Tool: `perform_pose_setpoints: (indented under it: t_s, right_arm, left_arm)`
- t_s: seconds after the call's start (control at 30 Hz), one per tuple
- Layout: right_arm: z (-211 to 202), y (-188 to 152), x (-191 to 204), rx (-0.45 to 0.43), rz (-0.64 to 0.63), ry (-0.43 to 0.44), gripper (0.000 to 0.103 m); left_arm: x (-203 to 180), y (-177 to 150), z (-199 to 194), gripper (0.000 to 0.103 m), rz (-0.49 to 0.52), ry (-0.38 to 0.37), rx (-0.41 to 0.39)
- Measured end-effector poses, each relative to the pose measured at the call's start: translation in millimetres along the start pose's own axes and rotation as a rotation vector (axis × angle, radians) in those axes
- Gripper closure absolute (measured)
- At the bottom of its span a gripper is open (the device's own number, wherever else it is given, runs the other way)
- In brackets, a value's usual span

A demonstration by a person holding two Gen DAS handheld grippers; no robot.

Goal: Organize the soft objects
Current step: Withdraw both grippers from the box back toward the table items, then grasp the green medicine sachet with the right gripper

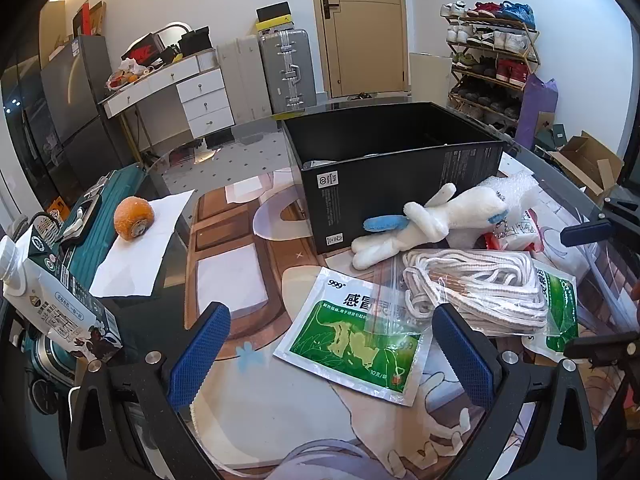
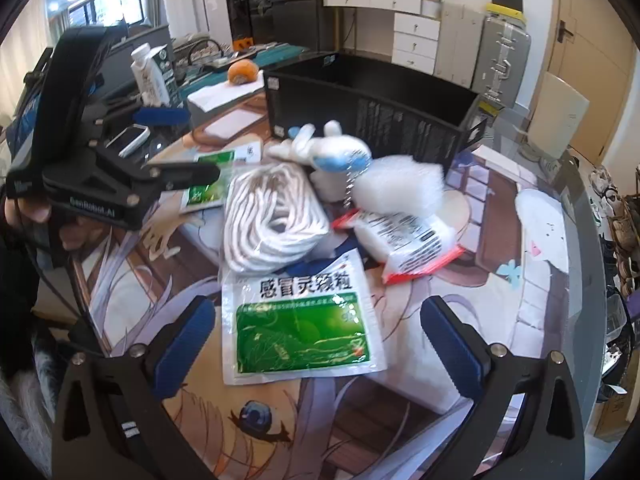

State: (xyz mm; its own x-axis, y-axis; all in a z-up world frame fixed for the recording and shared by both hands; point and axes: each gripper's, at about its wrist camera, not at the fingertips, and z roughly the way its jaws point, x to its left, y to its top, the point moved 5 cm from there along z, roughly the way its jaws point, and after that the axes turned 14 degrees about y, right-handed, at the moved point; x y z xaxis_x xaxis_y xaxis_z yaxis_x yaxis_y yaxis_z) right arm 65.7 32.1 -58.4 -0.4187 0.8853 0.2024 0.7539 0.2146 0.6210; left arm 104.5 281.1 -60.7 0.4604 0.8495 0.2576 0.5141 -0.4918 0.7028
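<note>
A white plush toy [image 1: 432, 220] with blue parts lies against the open black box [image 1: 384, 168]. A bagged coil of white rope [image 1: 476, 288] sits in front of the plush, also seen as the rope [image 2: 272, 220] in the right wrist view. A green-and-white sachet [image 1: 352, 340] lies between my left gripper's [image 1: 334, 354] open blue pads. My right gripper [image 2: 320, 344] is open too, straddling another green sachet [image 2: 304, 328]. Bubble wrap [image 2: 400, 188] and a red-edged packet [image 2: 408, 244] lie right of the plush [image 2: 332, 152]. Nothing is held.
A milk carton [image 1: 52, 304], an orange fruit [image 1: 132, 218] on white paper, and a phone [image 2: 128, 140] sit on the left of the printed table mat [image 1: 256, 400]. The glass table edge curves at right. Suitcases, drawers and a shoe rack stand behind.
</note>
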Motion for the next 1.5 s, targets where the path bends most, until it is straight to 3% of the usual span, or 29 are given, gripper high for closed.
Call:
perform_pose_setpoints:
  t_s: [0.33,0.97,1.0,1.1,1.27,1.3,1.5]
  right_arm:
    - [18.4,-8.5,-0.7,0.059,0.004,0.002,0.0]
    - [19.2,-8.2,-3.7,0.043,0.013,-0.029,0.0]
    - [18.5,-9.0,-3.4,0.042,0.007,-0.029,0.002]
    - [16.5,-9.8,-1.7,0.031,-0.009,-0.012,0.022]
    - [11.3,-9.5,3.9,0.018,-0.041,0.021,0.036]
    - [10.5,-9.4,3.7,0.016,-0.041,0.023,0.046]
    - [3.9,-12.4,4.4,0.014,-0.068,0.047,0.054]
  left_arm:
    - [1.3,-2.1,5.1,0.001,-0.003,-0.001,0.014]
    - [3.9,-5.7,13.8,0.001,-0.02,-0.029,0.053]
    - [4.1,-6.2,13.8,0.001,-0.02,-0.028,0.052]
    - [4.4,-6.1,14.1,0.001,-0.02,-0.029,0.053]
    - [4.5,-6.0,15.8,0.001,-0.019,-0.031,0.053]
    - [4.1,-6.3,15.7,0.001,-0.019,-0.031,0.053]
    - [4.1,-6.6,16.2,0.001,-0.017,-0.03,0.052]
